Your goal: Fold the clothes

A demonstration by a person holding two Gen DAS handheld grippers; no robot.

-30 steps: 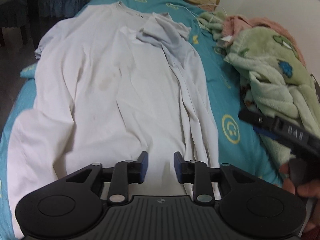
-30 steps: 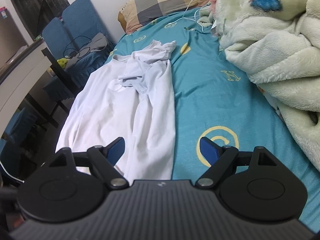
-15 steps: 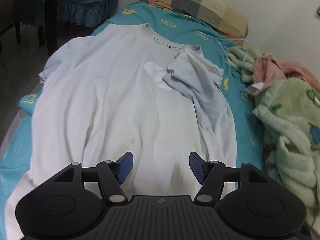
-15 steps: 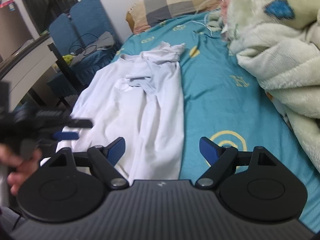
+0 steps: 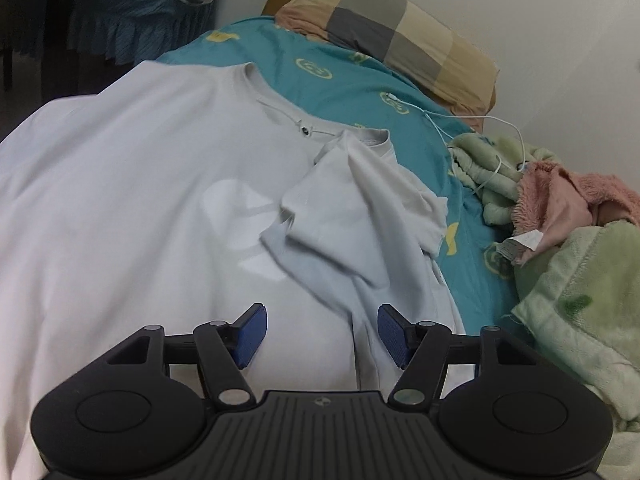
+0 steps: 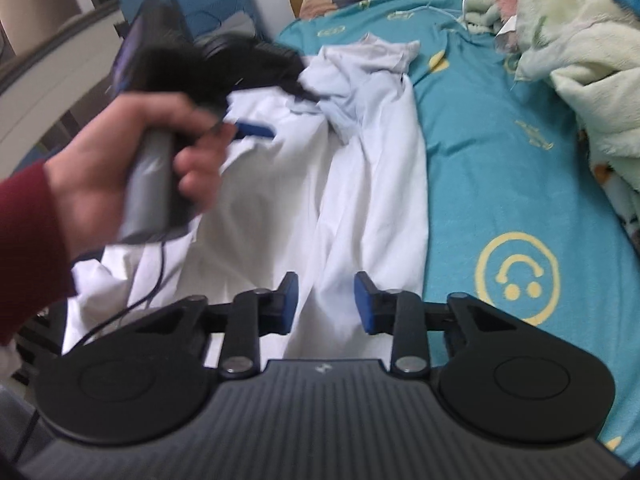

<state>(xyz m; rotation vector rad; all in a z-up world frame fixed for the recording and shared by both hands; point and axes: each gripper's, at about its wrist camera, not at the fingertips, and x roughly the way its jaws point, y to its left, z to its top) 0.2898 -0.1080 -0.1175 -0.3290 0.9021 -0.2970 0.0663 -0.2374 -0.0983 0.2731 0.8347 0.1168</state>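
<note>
— Lying flat on the teal bed sheet (image 5: 348, 92), the white T-shirt (image 5: 132, 208) is showing one sleeve (image 5: 352, 220) folded inward.

— And the grippers?

— Left gripper (image 5: 320, 334) and right gripper (image 6: 326, 308) are both hovering over it, jaws apart, gripping nothing.

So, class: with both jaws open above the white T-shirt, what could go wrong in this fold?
1. The folded-over sleeve lies bunched, so a fold may trap creases.
2. The earphone cable trails on the bedsheet near the collar and could snag.
3. The shirt's left side hangs off the bed edge and may slide.
</note>
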